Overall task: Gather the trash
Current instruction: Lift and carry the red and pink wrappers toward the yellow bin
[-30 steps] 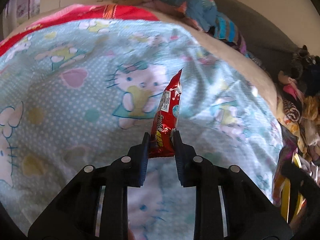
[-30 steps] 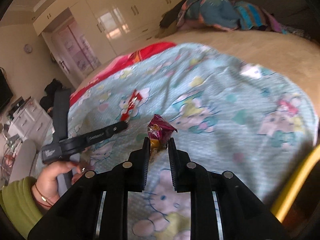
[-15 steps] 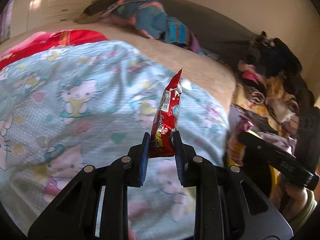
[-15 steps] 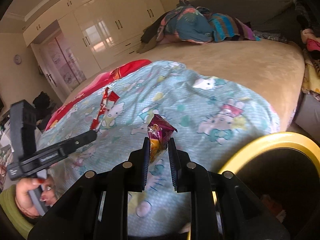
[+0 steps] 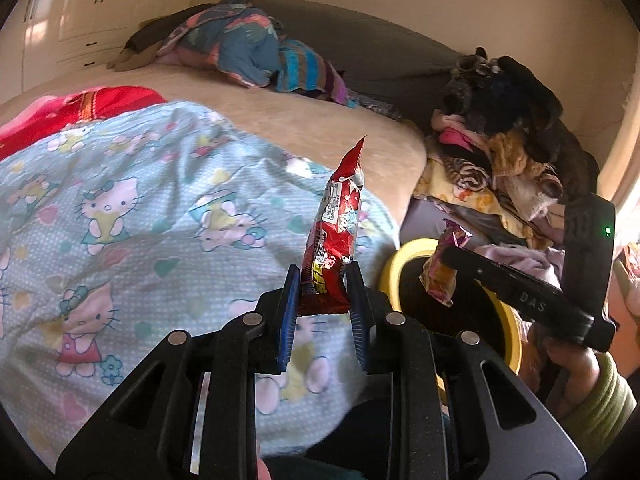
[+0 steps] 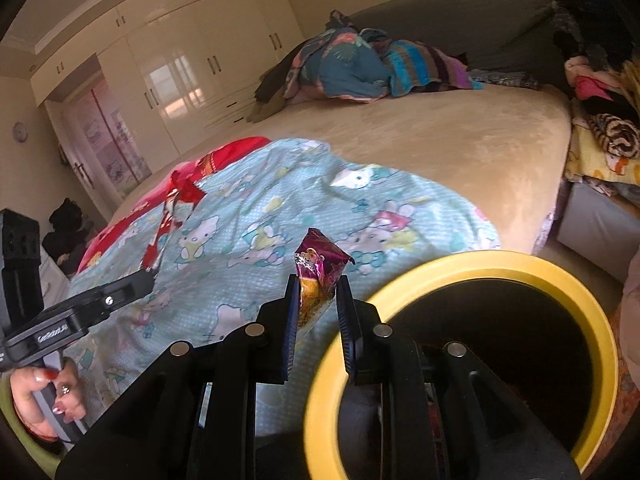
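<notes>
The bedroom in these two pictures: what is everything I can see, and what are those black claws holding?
red wrapper: one, red, pinched in the left claw.
purple wrapper: one, purple and yellow, pinched in the right claw.
bin: one, yellow rim, dark inside, beside the bed.
cartoon-cat blanket: one, pale blue, on the bed.
red blanket: one, under the blue one.
bed: one, beige cover.
clothes heap: one, blue and striped, far end of the bed.
clothes pile: one, mixed colours, beside the bed.
wardrobe: cream, along the wall.
hands: two, green sleeves, one per claw.

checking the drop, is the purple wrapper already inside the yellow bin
No, the purple wrapper is pinched in the right hand-held gripper, beside the yellow bin rim.
</notes>
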The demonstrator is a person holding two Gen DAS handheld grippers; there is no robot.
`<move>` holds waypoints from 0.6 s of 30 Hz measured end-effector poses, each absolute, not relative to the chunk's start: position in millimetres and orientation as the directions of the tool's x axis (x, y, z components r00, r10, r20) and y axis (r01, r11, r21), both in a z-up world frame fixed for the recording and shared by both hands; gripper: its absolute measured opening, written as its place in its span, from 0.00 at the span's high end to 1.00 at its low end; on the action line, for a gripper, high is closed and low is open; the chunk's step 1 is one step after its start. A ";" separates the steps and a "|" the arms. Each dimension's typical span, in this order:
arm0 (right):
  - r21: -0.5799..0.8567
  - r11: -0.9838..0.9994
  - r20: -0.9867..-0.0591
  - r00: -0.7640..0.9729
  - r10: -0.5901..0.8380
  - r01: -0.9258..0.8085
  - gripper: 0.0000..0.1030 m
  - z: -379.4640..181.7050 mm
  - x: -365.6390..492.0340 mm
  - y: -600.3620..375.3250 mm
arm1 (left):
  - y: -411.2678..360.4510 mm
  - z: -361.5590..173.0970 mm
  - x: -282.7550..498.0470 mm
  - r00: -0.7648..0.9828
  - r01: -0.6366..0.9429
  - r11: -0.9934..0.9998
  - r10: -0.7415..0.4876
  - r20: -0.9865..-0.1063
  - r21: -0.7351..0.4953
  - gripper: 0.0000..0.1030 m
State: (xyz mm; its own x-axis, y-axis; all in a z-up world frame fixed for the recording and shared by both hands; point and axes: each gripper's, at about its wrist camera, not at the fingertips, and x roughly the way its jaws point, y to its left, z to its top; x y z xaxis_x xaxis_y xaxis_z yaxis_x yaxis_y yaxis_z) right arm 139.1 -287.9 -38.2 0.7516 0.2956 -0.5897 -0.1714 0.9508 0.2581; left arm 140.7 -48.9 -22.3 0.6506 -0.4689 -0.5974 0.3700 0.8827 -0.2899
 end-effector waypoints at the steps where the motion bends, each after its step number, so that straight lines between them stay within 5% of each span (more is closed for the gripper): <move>1: 0.259 0.952 -0.587 0.755 0.290 -0.164 0.82 -36.7 137.6 -291.6 | -53.1 -20.0 137.9 0.651 0.381 0.880 -0.473 -0.594 -0.283 0.83; 18: 0.285 0.958 -0.597 0.785 0.165 0.015 0.82 -38.6 114.4 -366.1 | -101.2 -10.7 109.9 0.619 0.478 0.843 -0.523 -0.587 -0.247 0.83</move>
